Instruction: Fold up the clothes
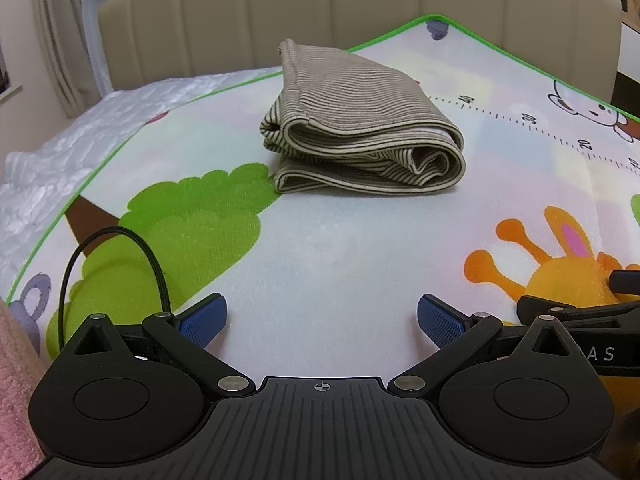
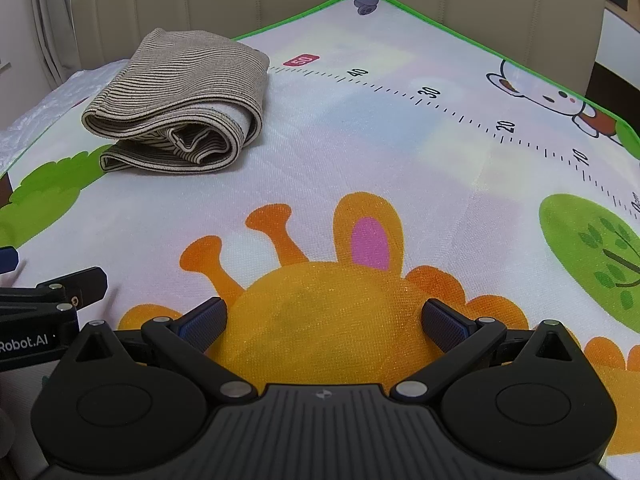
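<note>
Both tongs hang empty with jaws spread wide: the left gripper (image 1: 322,320) low in its frame, the right gripper (image 2: 324,320) likewise. The striped garment (image 1: 360,136) lies well ahead of the left one, upper centre, its long axis apparently running across the frame; from the right it sits upper left, farther off. It looks folded, a thick layered bundle on the play mat (image 2: 400,152).

The bed (image 1: 60,152) carries a white quilted cover. A cartoon-printed play mat (image 1: 340,240) with a green border and a printed ruler scale lies on it. A folded striped garment (image 1: 360,132) rests on the mat toward the headboard (image 1: 320,12).
</note>
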The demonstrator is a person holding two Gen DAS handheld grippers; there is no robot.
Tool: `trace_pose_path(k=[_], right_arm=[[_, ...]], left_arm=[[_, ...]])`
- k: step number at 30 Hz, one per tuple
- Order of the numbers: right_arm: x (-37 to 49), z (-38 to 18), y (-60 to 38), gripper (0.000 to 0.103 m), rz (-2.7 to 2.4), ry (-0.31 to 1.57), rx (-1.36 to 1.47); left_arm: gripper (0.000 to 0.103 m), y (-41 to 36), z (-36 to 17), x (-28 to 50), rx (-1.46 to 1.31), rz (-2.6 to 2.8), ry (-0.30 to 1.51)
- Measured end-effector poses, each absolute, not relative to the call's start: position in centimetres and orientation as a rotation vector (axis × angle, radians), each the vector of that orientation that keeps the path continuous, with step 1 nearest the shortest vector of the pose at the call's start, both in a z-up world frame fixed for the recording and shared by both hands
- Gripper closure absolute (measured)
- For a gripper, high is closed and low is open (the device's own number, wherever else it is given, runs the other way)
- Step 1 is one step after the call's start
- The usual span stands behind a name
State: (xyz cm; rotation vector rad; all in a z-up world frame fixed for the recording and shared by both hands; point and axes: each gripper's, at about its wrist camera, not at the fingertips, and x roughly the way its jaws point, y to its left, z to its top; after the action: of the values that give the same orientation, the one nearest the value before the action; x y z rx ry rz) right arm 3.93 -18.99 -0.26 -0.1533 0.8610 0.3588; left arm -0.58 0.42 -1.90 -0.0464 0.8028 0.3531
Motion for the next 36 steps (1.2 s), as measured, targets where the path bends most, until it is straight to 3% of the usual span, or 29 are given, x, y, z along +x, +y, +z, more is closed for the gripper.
trace_pose_path(k=[36], right_arm=[[4.03, -0.36, -18.83, 0.0, 0.352, 0.856, -0.147]], left_arm=[[0.0, 0.28, -1.92, -0.61, -0.049, 0.364, 0.819]])
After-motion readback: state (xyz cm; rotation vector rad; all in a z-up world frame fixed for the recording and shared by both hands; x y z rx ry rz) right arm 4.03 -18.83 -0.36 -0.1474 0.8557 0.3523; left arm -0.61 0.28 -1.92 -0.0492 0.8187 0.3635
